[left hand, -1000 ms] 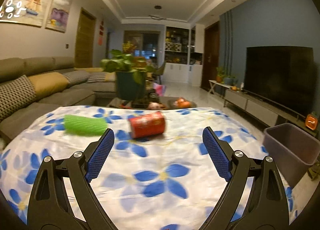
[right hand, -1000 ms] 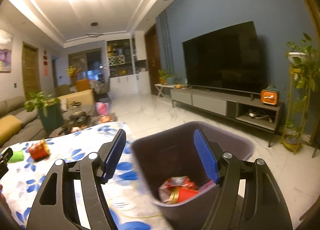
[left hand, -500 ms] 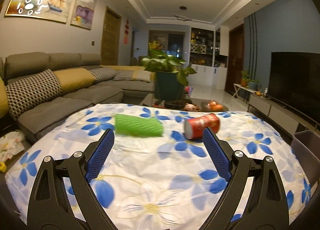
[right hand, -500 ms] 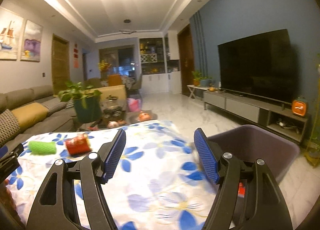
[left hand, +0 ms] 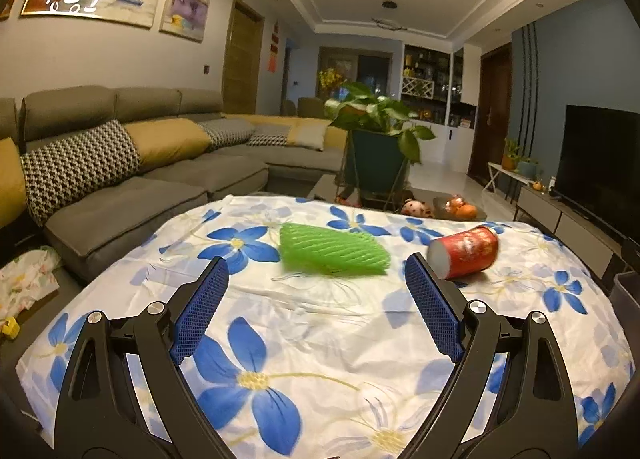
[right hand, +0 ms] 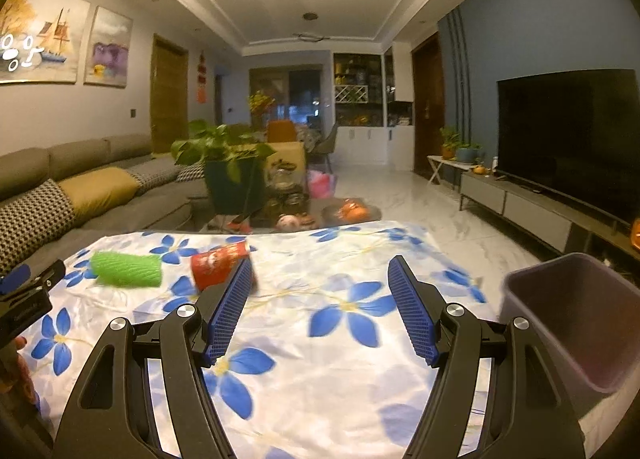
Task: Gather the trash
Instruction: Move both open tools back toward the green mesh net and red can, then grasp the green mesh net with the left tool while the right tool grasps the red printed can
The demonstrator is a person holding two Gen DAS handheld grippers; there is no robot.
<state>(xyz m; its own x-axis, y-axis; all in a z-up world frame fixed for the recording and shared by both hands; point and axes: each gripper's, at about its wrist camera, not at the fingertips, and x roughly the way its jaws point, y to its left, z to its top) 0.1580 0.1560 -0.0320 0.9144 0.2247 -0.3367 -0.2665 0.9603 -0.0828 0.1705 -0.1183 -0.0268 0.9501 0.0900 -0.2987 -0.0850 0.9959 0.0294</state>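
Sofa (left hand: 132, 163), grey with yellow and houndstooth cushions, now fills the left half of the left wrist view, where a second ago only its near end showed. Beside it the table, under a white tablecloth (left hand: 320, 323) printed with blue flowers, spreads across the foreground of both views. The television (right hand: 568, 139), which dominated the right wrist view a second ago, now sits at that view's right edge. The grey trash bin (right hand: 576, 323) stands off the table's right edge; a second ago it lay straight ahead of the right gripper with red wrappers visible inside, whereas now only its rim and inner wall show at the lower right.

The left gripper (left hand: 316, 275) hangs over the cloth with its jaws spread wide and nothing between the blue pads. A second ago the red cup lay between its fingers' line of sight; now the green foam net (left hand: 334, 251) lies ahead of the gap, near but untouched. The right gripper (right hand: 320, 275) is likewise spread wide and empty, its opening the same as before, and now faces the tabletop.

The green foam net lies on its side near the far left of the cloth. The red cup (left hand: 466, 251) lies tipped over just to its right, apart from it, its pale base facing the left gripper.
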